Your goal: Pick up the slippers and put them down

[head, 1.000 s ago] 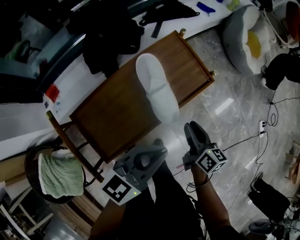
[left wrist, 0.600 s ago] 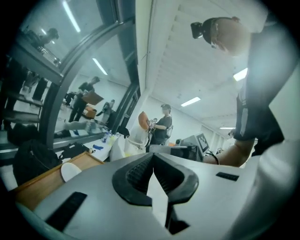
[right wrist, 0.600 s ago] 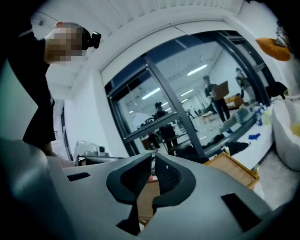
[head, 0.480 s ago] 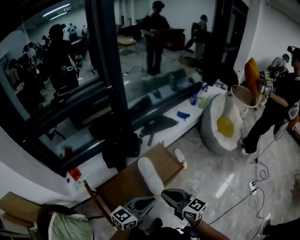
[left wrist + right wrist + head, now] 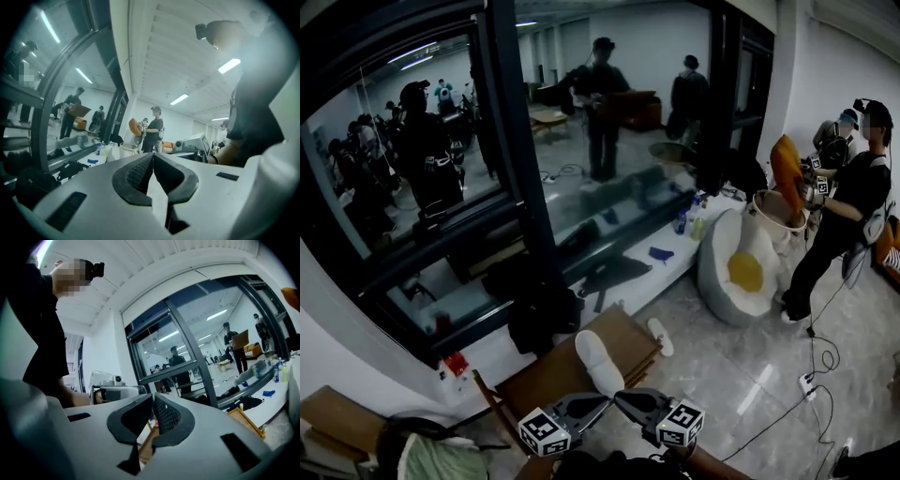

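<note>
A white slipper [image 5: 598, 362] lies on the brown wooden table [image 5: 546, 377], just beyond both grippers. A smaller white shape [image 5: 659, 337] lies on the floor past the table's far corner; I cannot tell if it is a second slipper. My left gripper [image 5: 604, 401] and right gripper [image 5: 622, 397] are held level side by side in front of the table, tips close together. The left gripper [image 5: 152, 157] is shut, its pads meeting with nothing between them. The right gripper [image 5: 153, 399] has just closed and is shut and empty too.
A dark window wall runs behind the table, with black clothes [image 5: 542, 314] on its sill. An egg-patterned beanbag [image 5: 739, 267] sits at the right. A person [image 5: 844, 211] stands beyond it. Cables [image 5: 811, 375] cross the shiny floor. A basket with a green towel [image 5: 420, 461] is at the lower left.
The head view has swung up from the table top to the whole room. Both grippers have risen and now point level. The slipper stays on the table.
</note>
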Demonstrator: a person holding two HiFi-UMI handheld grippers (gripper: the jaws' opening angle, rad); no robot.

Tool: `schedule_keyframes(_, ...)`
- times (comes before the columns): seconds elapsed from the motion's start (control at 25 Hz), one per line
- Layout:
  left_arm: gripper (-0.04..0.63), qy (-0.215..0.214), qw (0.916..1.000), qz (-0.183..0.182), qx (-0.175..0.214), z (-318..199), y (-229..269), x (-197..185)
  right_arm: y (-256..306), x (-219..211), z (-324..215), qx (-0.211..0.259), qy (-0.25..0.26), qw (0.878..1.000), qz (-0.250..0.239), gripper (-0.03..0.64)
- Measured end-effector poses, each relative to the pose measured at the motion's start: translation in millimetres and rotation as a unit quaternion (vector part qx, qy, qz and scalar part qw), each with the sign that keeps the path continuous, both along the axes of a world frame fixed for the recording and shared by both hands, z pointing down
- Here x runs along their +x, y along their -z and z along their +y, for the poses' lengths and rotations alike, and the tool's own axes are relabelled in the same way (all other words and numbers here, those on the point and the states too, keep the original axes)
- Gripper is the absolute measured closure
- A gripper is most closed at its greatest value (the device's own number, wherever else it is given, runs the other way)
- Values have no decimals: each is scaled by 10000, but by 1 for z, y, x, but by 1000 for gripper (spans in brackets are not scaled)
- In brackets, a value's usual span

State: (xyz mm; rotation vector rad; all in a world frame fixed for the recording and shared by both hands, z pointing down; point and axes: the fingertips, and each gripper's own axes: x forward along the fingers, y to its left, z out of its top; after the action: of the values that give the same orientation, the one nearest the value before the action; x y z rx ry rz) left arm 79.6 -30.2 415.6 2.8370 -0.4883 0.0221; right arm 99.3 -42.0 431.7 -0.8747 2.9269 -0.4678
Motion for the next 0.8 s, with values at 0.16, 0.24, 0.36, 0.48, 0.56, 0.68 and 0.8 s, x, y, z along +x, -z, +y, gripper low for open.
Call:
schedule_keyframes(0.16,583,44,10000,-39,-14,4,-3,-6,0,0,0,62,37,10000,-49,584)
schedule_keyframes(0.24,583,102,9999,-8,-35,6,-3,-10,-1,-1,1,67,60,10000,-20,584)
schedule_keyframes(0.36,583,100,9999,67,-76,8,-2,-10,-2,-1,1,22,55,10000,54,584)
schedule_keyframes(0.48,583,5,9999,126,-76,9,0,-7,-2,1,3,-17,38,9999,120,584)
schedule_keyframes(0.56,583,-10,9998,157,-112,11,-2,-7,-7,1,7,-102,31,9998,189,584)
schedule_keyframes(0.68,583,29,9998,162,-88,14,-2,-7,-8,3,9,-72,92,9992,394,584)
schedule_keyframes(0.8,583,74,9998,162,-7,11,-4,-7,-5,9,3,184,144,9977,641,584)
